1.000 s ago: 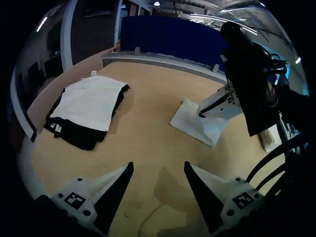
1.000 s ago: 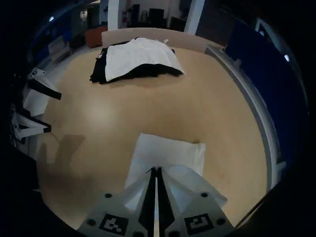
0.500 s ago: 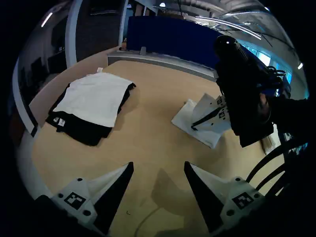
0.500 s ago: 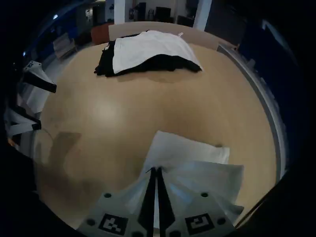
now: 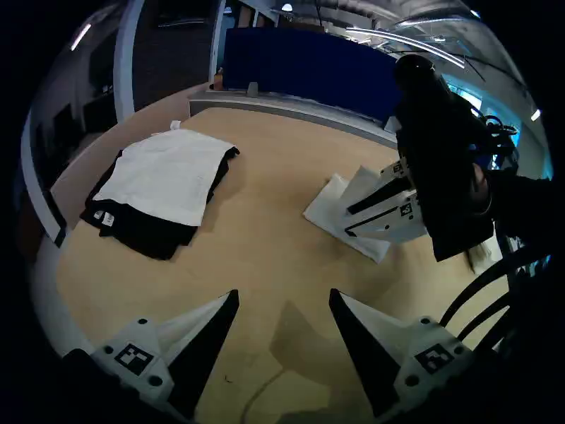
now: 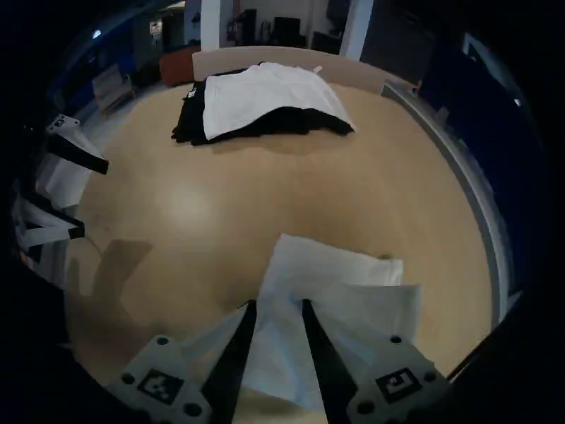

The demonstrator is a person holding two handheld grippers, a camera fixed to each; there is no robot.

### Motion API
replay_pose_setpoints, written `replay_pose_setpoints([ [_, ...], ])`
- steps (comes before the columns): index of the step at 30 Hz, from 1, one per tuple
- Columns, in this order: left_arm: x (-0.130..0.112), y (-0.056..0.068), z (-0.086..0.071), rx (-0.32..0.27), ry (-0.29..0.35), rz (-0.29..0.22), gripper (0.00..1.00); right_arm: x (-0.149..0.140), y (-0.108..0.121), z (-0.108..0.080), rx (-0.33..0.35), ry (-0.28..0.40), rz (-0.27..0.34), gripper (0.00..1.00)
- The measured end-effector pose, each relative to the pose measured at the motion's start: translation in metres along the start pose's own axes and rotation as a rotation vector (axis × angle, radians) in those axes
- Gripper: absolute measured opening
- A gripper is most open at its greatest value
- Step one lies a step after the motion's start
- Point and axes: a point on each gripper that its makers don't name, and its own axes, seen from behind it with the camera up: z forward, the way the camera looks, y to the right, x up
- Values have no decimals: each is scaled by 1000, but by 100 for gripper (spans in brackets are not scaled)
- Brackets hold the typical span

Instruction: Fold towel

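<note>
White towel [image 5: 328, 205] lies folded on the table [image 5: 268, 226], well right of the black-and-white clothes pile [image 5: 162, 184]. Right gripper [image 6: 277, 307] — fingers narrowly parted over the towel's edge, perhaps touching it, gripping nothing. Left gripper [image 5: 282, 293] — spread wide, empty, well apart from the pile.

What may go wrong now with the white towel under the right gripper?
1. The right gripper is open with its tips close to the towel; pulling away may snag the cloth and undo the fold.
2. The upper layer lies askew over the lower one, so the fold may end uneven.
3. The left gripper is open above bare table, apart from the towel, so nothing pins it.
</note>
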Motion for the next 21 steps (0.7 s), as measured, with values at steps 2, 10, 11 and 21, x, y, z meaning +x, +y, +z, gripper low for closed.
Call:
replay_pose_setpoints([
  [2, -1, 0, 0, 0, 0, -1, 95, 2, 0, -4, -3, 14, 9, 62],
  [10, 0, 1, -2, -5, 1, 6, 95, 7, 1, -23, -19, 81, 78, 77],
  [11, 1, 1, -2, -6, 1, 8, 95, 7, 1, -26, -21, 90, 90, 80],
  [21, 6, 2, -3, -9, 6, 16, 95, -7, -2, -49, -81, 146, 217, 93],
])
